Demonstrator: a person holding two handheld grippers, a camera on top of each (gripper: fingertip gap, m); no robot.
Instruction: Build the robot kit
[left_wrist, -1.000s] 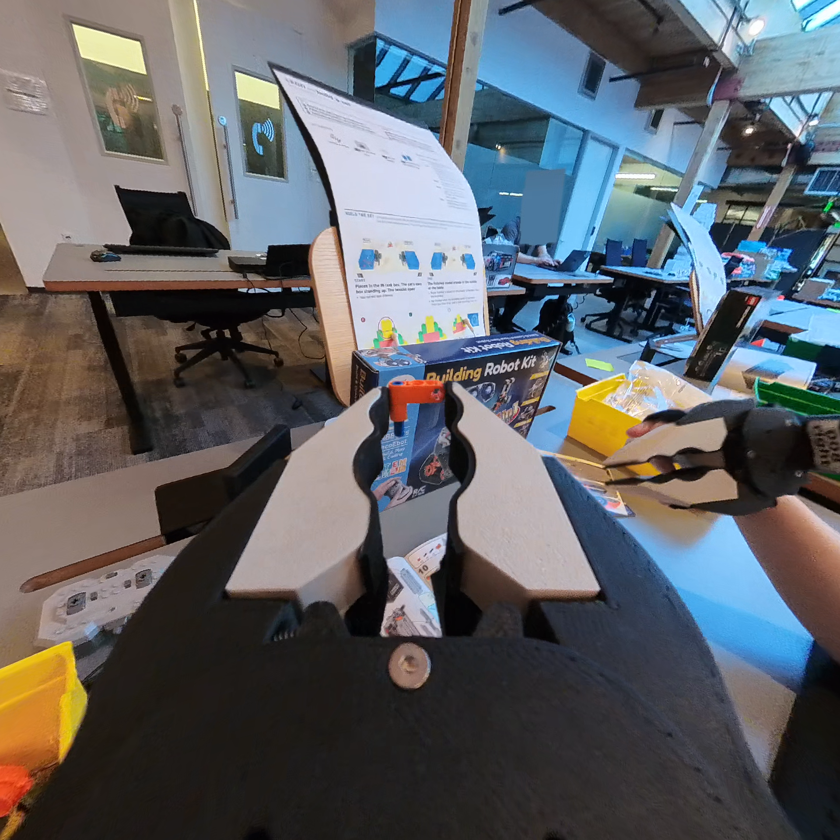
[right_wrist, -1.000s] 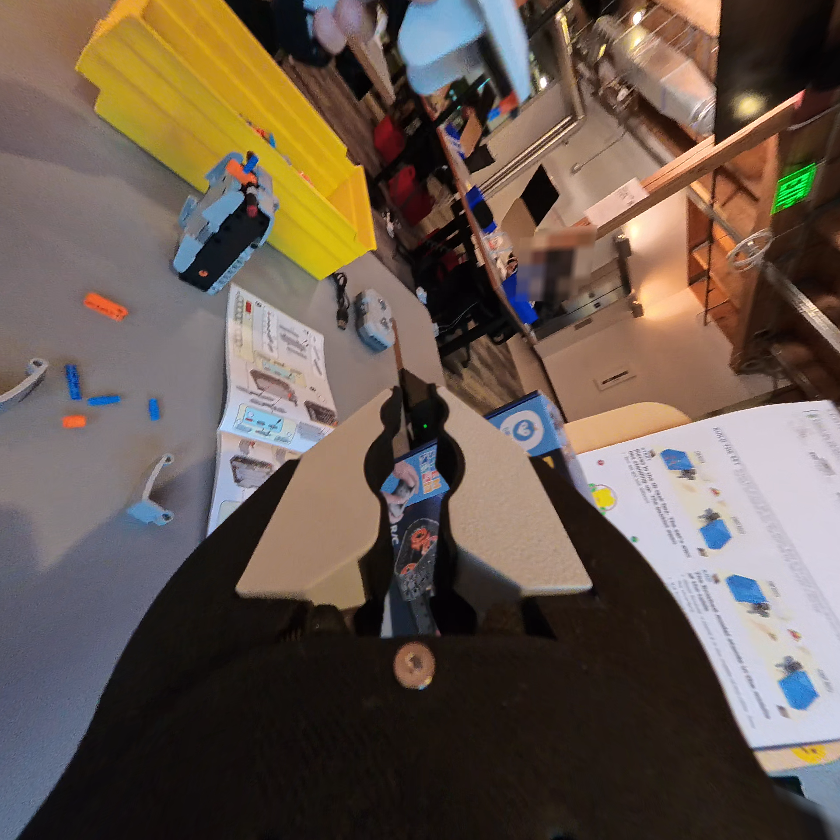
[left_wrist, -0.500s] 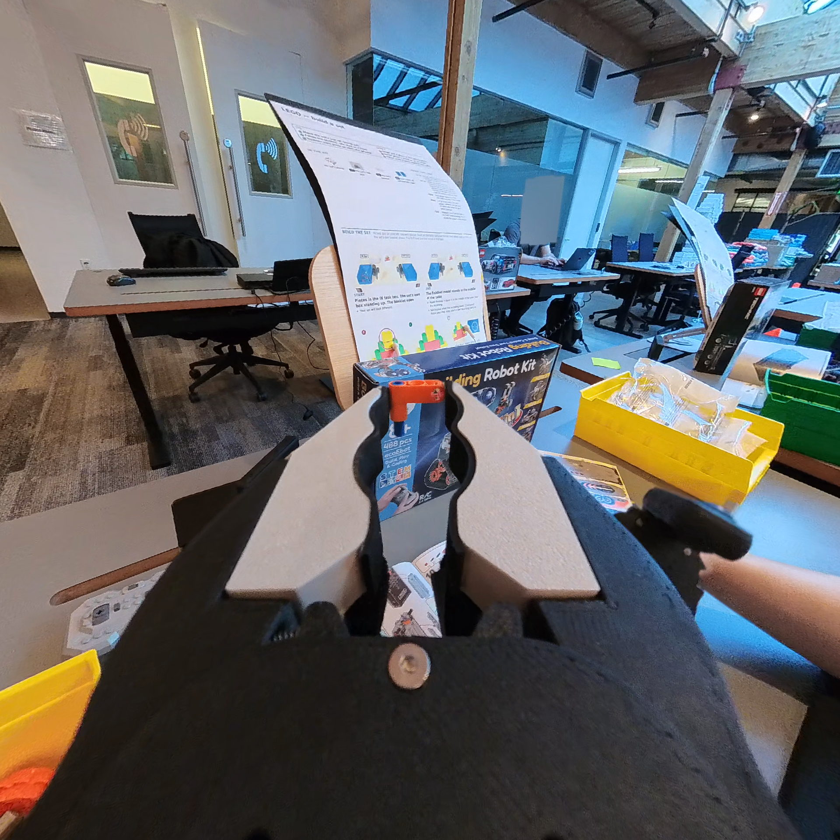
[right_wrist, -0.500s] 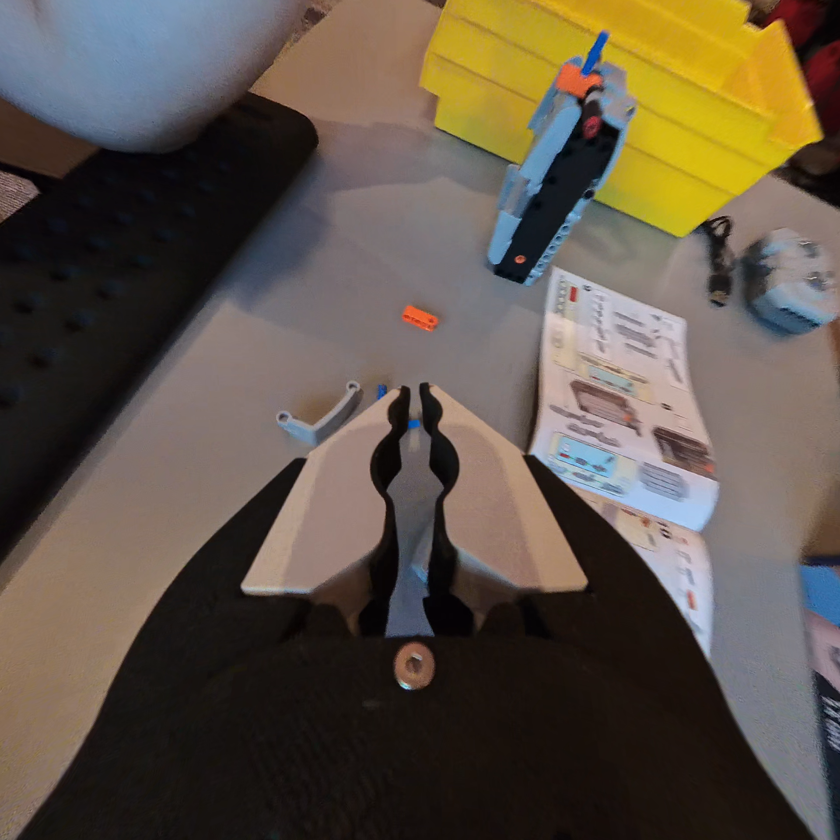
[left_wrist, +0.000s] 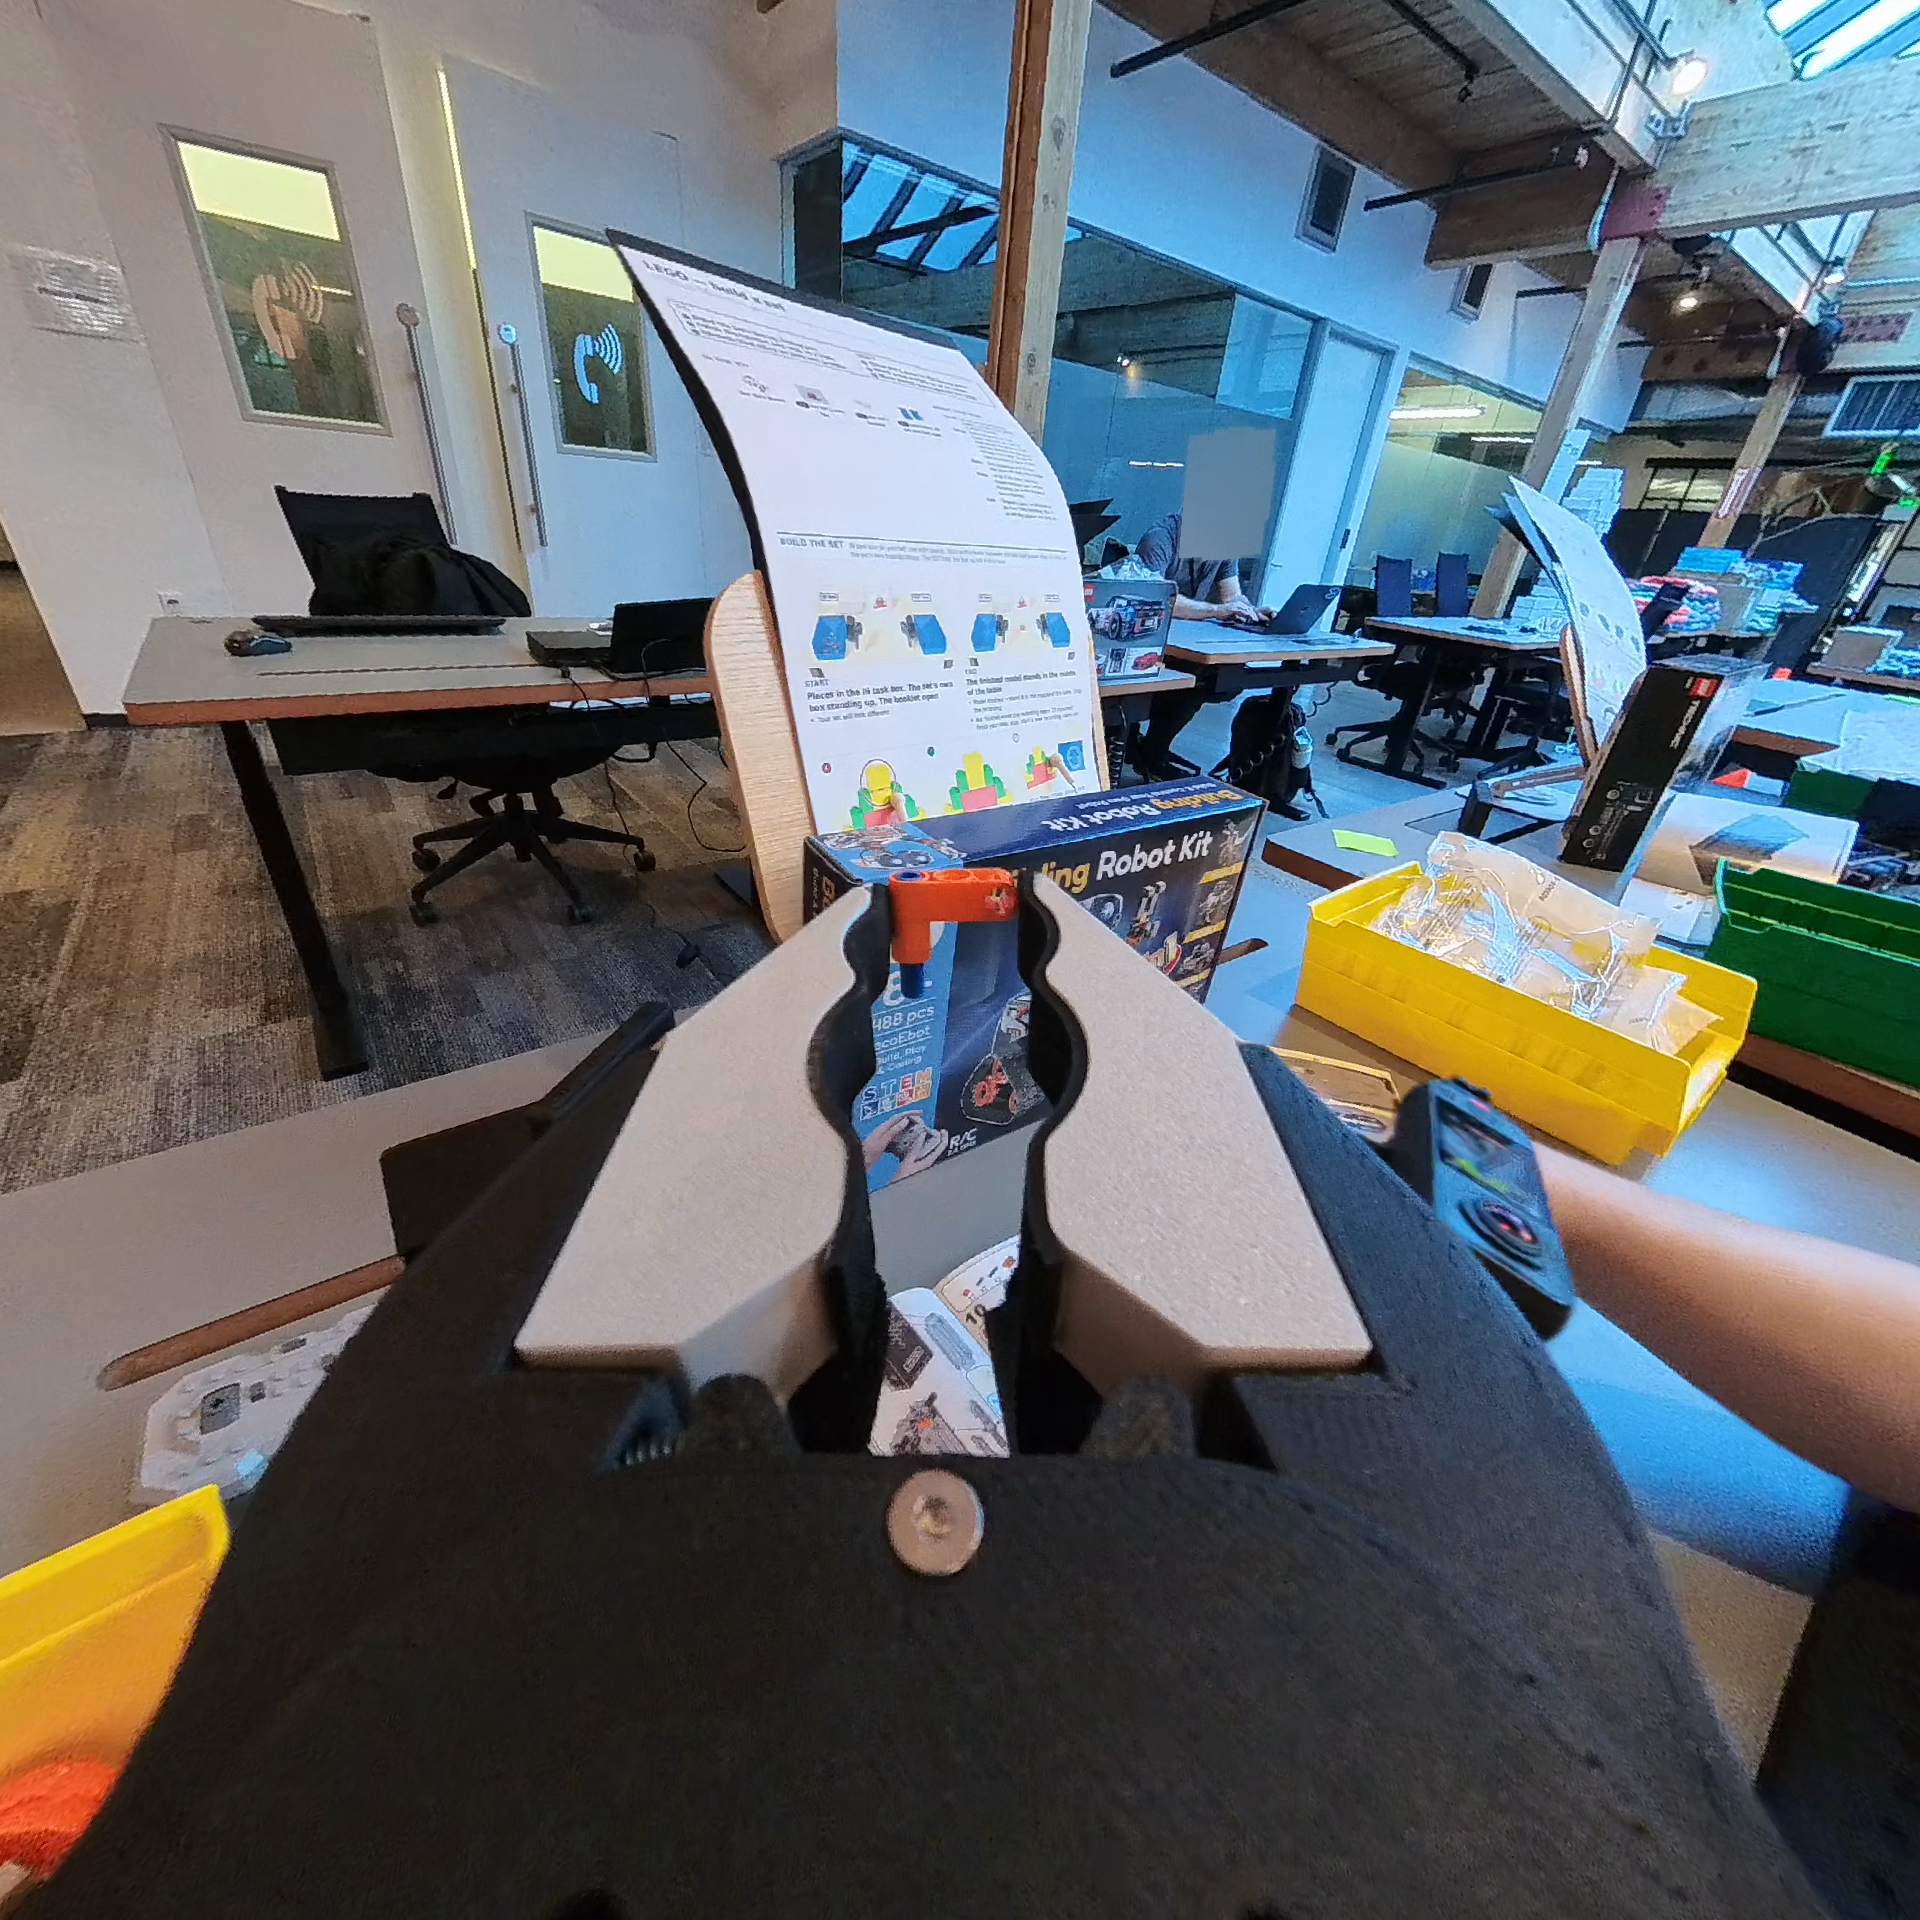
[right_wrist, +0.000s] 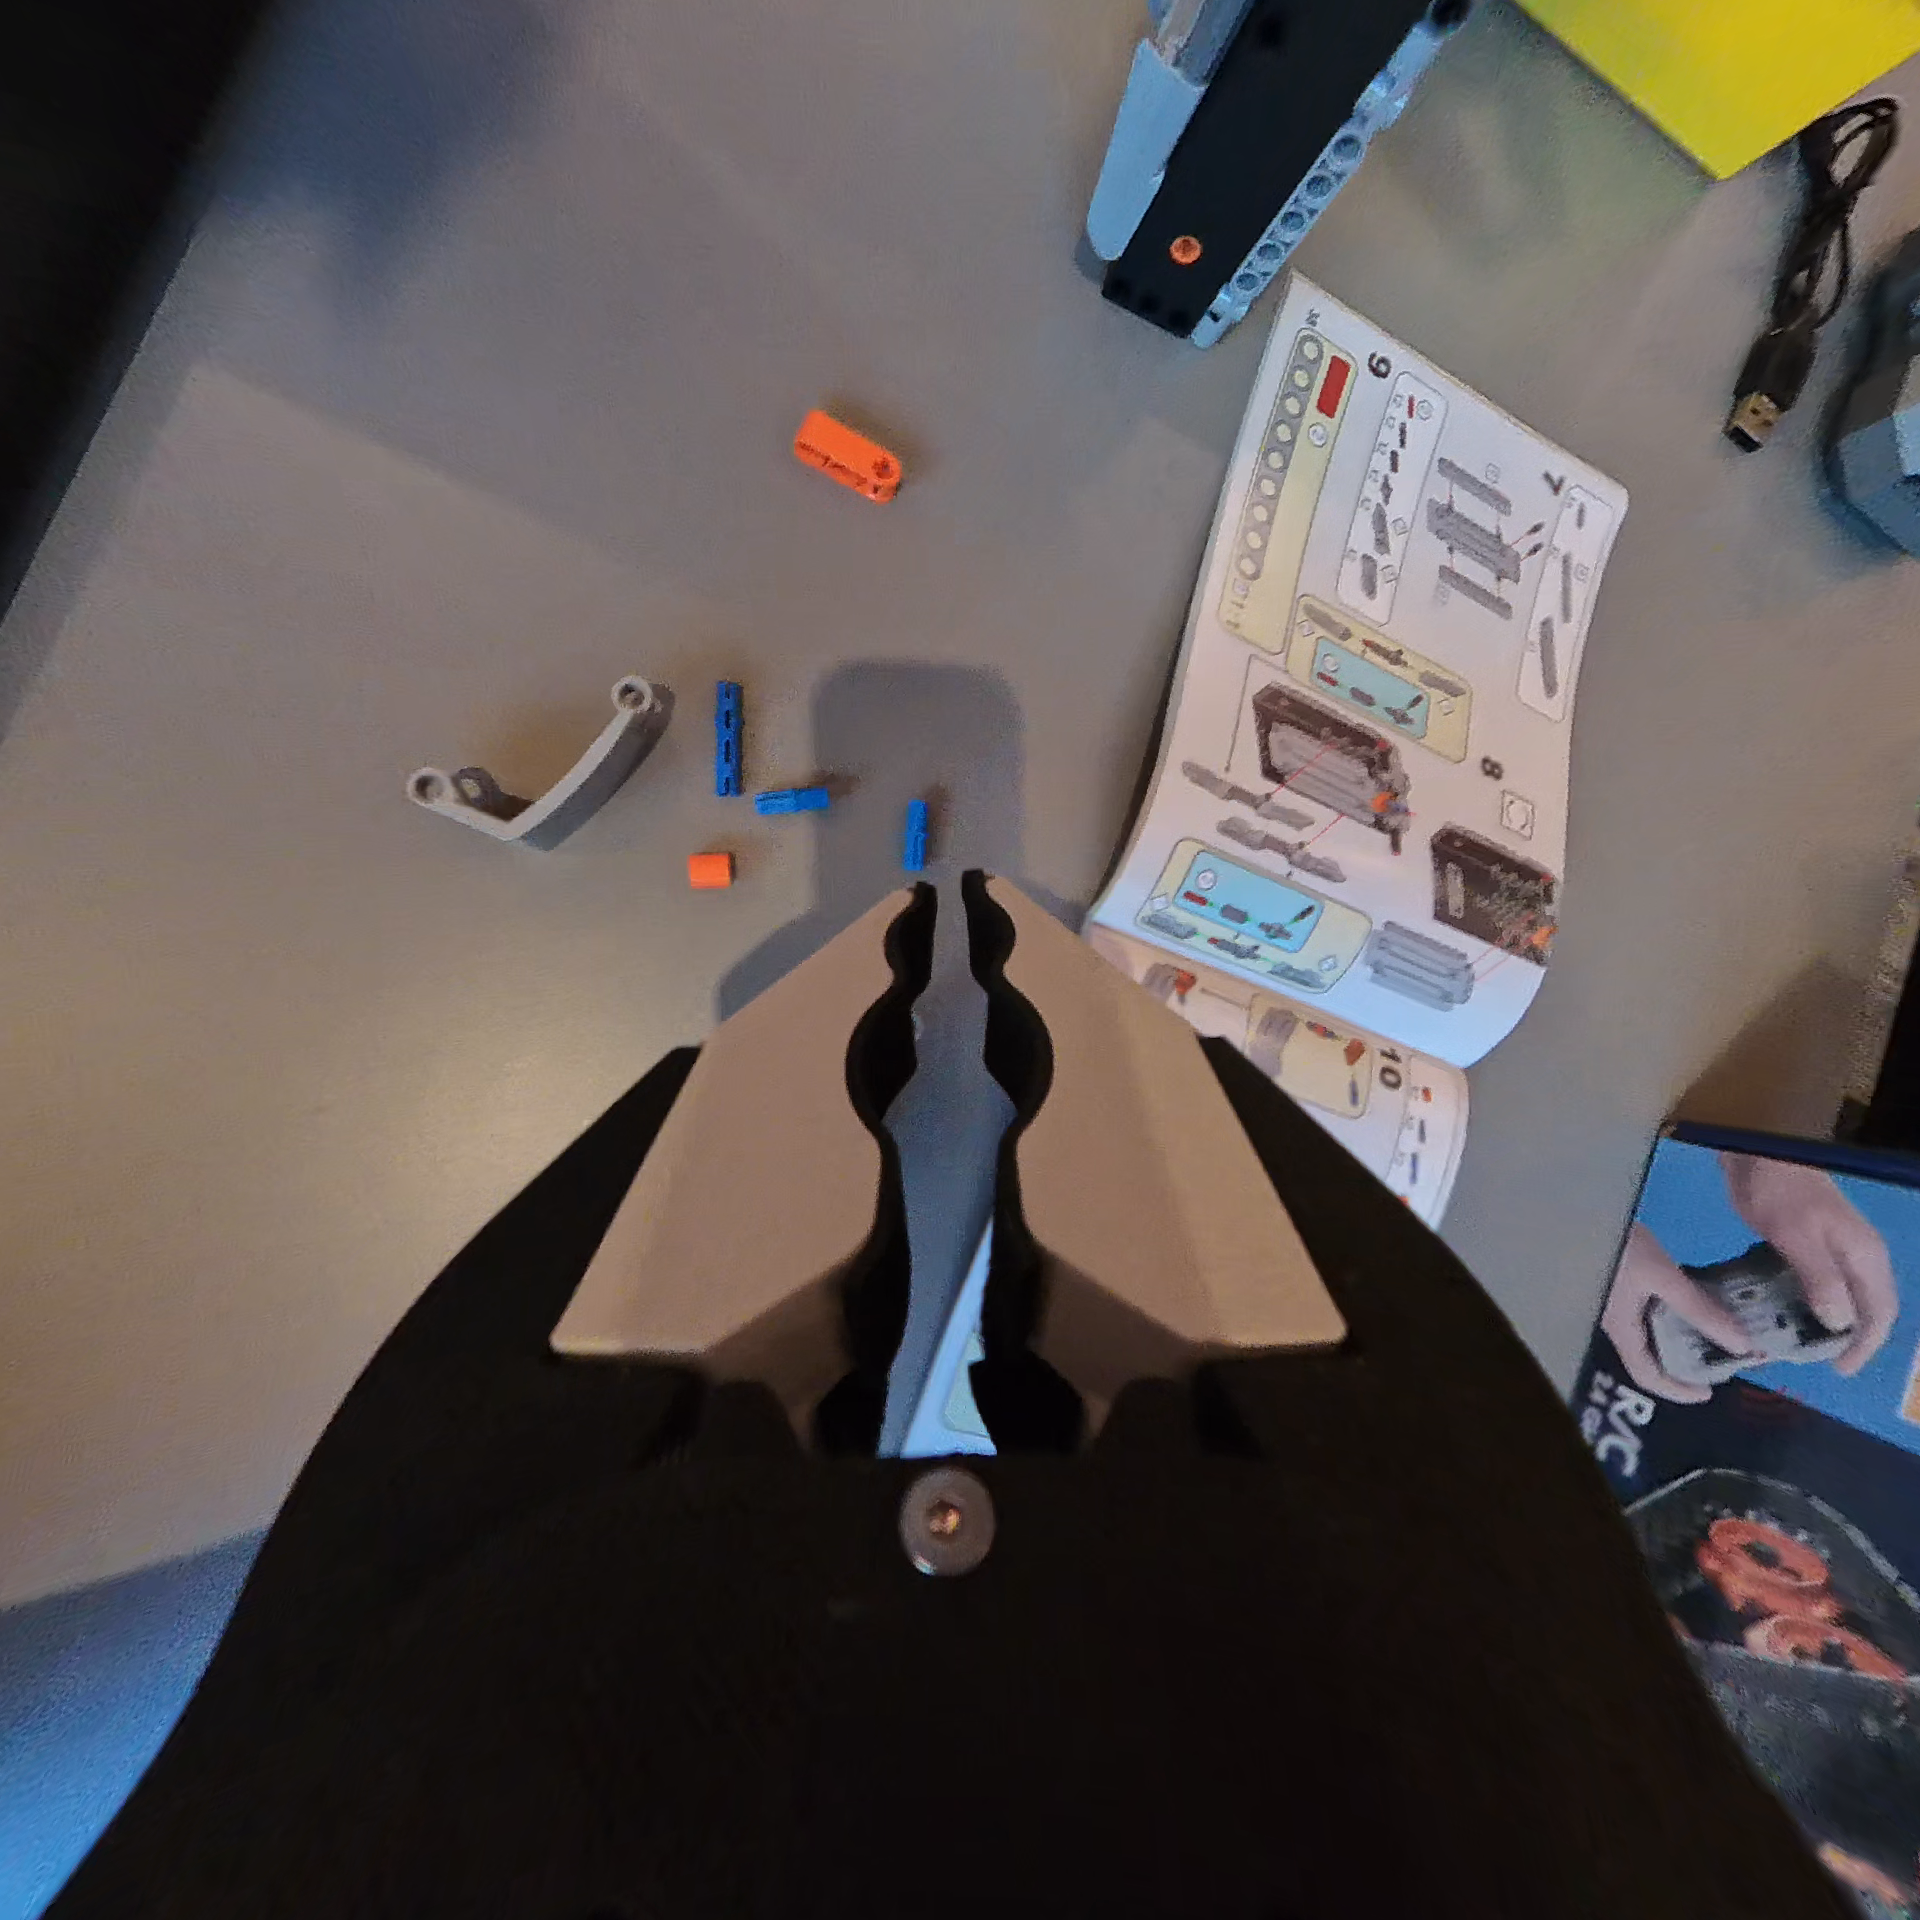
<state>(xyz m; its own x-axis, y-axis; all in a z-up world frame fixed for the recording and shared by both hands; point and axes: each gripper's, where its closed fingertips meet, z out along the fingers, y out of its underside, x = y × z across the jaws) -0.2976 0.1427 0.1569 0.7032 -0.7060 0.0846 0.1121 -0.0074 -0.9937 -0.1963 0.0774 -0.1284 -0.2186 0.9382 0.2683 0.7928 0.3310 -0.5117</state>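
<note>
My left gripper (left_wrist: 950, 906) is shut on a small orange L-shaped piece (left_wrist: 940, 902) with a blue pin under it, held up in front of the blue kit box (left_wrist: 1132, 914). My right gripper (right_wrist: 947, 890) points down at the grey table, its jaws a narrow gap apart with nothing between them. A short blue pin (right_wrist: 914, 834) lies just ahead of its tips. Further left lie another blue pin (right_wrist: 792, 800), a longer blue pin (right_wrist: 728, 738), a small orange bush (right_wrist: 711, 869), a grey curved piece (right_wrist: 540, 779) and an orange beam (right_wrist: 847, 457).
An open booklet (right_wrist: 1382, 675) lies right of the tips, with the kit box (right_wrist: 1766, 1455) nearer. A black and grey assembly (right_wrist: 1247, 177), a yellow bin (right_wrist: 1745, 73) and a cable (right_wrist: 1808, 260) are beyond. A yellow bin of bags (left_wrist: 1507, 997) and an instruction sheet (left_wrist: 904, 540) stand behind. The gap from one gripper's tips to the other's is roughly 30 centimetres. My right gripper is the nearer one to the small orange bush (right_wrist: 711, 869): about 5 centimetres, against 35 centimetres.
My right gripper has swung from facing the room to pointing down at the table and has come closer to the small blue and orange parts. My left gripper still holds the orange piece.
</note>
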